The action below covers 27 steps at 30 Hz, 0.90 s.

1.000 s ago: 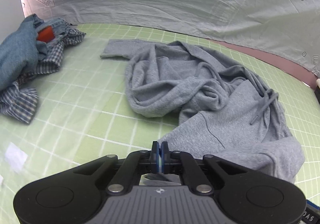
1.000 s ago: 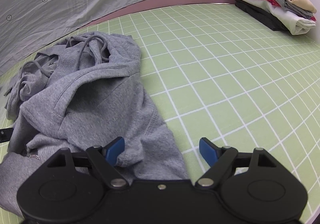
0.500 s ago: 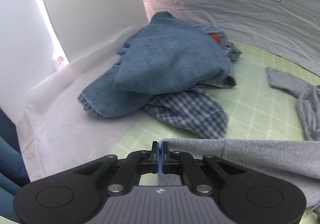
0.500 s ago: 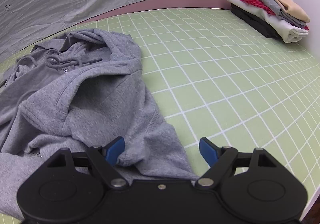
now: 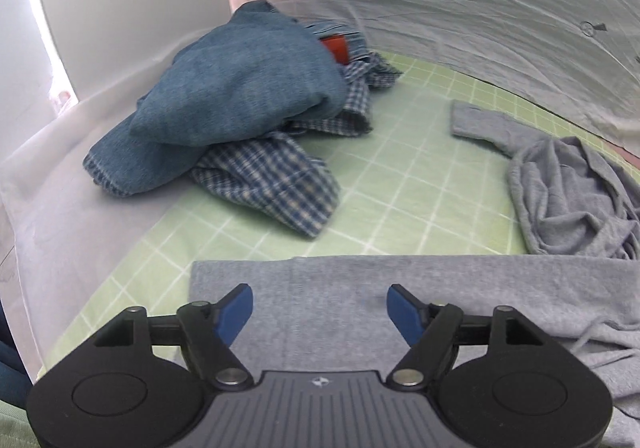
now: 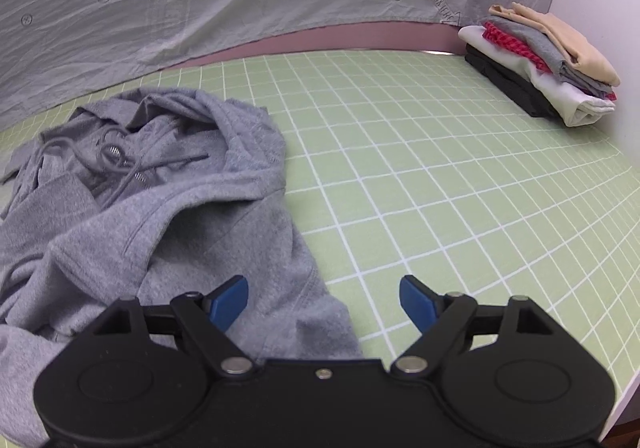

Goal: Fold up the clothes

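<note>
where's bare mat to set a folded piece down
Widest free patch: green mat between the grey hoodie and the folded stack. A narrower strip separates the hoodie from the denim and plaid heap, the crowded end.

grey hoodie crumpled, R gripper agape

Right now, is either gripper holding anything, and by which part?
Nothing is held. The left gripper has just opened above the grey hoodie's flat edge; the right gripper is open over it too.
</note>
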### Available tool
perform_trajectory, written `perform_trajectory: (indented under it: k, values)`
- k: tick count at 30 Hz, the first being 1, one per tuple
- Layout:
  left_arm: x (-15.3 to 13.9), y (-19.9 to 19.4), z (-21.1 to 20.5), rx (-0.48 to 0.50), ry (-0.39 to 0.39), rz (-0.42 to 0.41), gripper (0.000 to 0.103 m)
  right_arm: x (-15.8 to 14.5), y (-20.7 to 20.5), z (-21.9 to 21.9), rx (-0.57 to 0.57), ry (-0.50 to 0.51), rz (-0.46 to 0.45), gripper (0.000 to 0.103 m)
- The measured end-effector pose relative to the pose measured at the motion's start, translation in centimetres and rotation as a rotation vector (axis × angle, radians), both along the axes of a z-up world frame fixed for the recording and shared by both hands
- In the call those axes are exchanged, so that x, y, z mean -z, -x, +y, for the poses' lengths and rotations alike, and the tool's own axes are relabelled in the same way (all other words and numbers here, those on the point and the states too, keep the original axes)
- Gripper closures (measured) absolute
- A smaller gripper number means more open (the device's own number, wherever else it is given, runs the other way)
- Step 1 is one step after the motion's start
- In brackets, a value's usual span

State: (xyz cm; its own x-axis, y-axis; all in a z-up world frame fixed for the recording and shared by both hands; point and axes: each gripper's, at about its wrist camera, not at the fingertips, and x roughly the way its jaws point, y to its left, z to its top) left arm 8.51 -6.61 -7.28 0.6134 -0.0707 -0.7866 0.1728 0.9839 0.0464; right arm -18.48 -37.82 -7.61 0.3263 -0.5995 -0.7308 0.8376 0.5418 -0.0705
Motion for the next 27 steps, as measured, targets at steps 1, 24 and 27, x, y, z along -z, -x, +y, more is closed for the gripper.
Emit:
perform_trajectory:
  k: [1, 24, 27]
  values:
    - [0.0, 0.4, -1.0, 0.012, 0.001, 0.005, 0.022, -0.3, 0.0, -0.5, 0.011, 0.016, -0.006, 0.018]
    - [4.3, 2.2, -9.7, -0.224, 0.004, 0.190, 0.000, 1.9, -14.4, -13.9, -0.414, -0.081, -0.115, 0.017]
    - [4.4, 2.0, -9.8, -0.249, 0.010, 0.199, 0.000, 2.4, -16.6, -15.0, -0.447, -0.122, -0.153, 0.017]
